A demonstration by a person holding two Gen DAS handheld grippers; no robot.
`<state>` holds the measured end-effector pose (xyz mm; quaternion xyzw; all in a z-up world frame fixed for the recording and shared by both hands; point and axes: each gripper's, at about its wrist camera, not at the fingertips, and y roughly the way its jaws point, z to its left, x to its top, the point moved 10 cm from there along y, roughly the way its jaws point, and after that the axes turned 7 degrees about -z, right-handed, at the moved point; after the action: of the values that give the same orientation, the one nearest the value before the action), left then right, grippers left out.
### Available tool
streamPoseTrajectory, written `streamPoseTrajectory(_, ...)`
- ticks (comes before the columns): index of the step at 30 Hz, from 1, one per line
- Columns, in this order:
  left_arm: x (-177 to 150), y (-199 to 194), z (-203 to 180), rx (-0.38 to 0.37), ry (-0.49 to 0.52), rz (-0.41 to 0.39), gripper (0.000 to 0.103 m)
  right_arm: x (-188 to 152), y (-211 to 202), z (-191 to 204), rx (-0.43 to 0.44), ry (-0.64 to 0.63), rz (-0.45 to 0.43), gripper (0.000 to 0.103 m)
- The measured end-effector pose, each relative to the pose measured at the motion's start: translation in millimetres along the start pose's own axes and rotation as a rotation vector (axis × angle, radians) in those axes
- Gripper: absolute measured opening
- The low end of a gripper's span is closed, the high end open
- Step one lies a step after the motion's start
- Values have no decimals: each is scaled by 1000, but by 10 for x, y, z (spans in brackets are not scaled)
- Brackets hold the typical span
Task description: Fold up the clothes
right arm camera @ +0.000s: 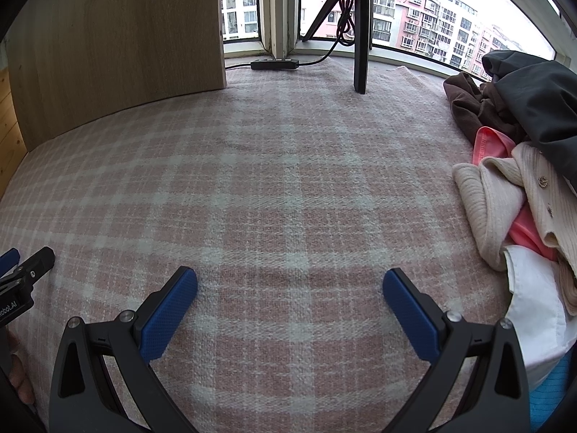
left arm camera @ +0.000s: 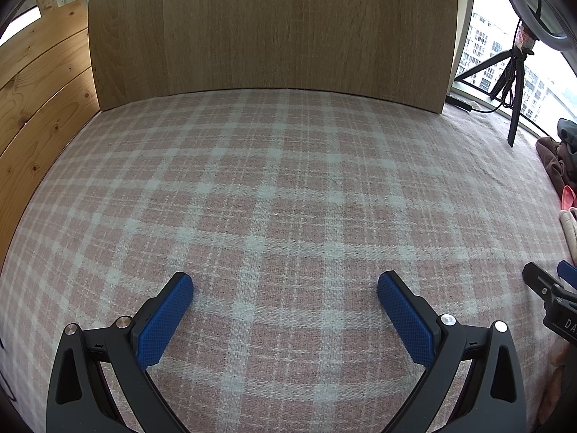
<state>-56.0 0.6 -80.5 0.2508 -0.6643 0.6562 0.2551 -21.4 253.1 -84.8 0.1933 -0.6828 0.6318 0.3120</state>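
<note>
We find the left gripper (left arm camera: 285,283) held low over a pink and white checked blanket (left arm camera: 274,187), its jaws spread wide with nothing between them. Its 2 blue pads (left arm camera: 164,319) point forward toward an upright wooden board (left arm camera: 270,29) that stands at the far edge of the blanket. Pine planks (left arm camera: 39,93) line the wall to the left of that board.

We find the right gripper (right arm camera: 290,281) in the same condition: jaws wide apart, empty, hovering above the checked blanket (right arm camera: 259,166). Each gripper shows at the edge of the other's view, so the 2 sit side by side and apart.

The clothes (right arm camera: 519,166) lie in an unfolded heap at the right edge of the blanket, beside the right gripper and not touched by either one. In the heap we count a dark grey garment (right arm camera: 537,97) on top, a brown garment (right arm camera: 472,104) behind, a cream ribbed knit (right arm camera: 487,198) with small buttons, a coral pink piece (right arm camera: 490,142), a white shirt (right arm camera: 533,306) nearest the gripper, and a blue item (right arm camera: 551,393) at the lower corner. From the left wrist view only a sliver of this heap (left arm camera: 555,166) shows.

A black tripod (right arm camera: 360,29) stands at the window end of the blanket, with a black cable (right arm camera: 344,11) looped on it and a small black control box (right arm camera: 274,63) on the sill. Apartment blocks (right arm camera: 432,18) show through the window.
</note>
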Motion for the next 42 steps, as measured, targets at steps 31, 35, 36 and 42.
streamPoseTrajectory(31, 1207, -2014, 277, -4, 101, -309, 102, 836, -1922, -66, 7, 117, -230, 103)
streamPoseTrajectory(35, 1206, -2241, 253, -42, 104, -340, 101, 853, -2385, -318, -44, 146, -288, 103)
streamPoseTrajectory(36, 1206, -2298, 246, -51, 105, -348, 101, 827, -2508, -407, -68, 154, -298, 103)
streamPoseTrajectory(42, 1127, -2549, 60, -145, 123, -376, 101, 547, -3135, -1049, -239, 201, -340, 102)
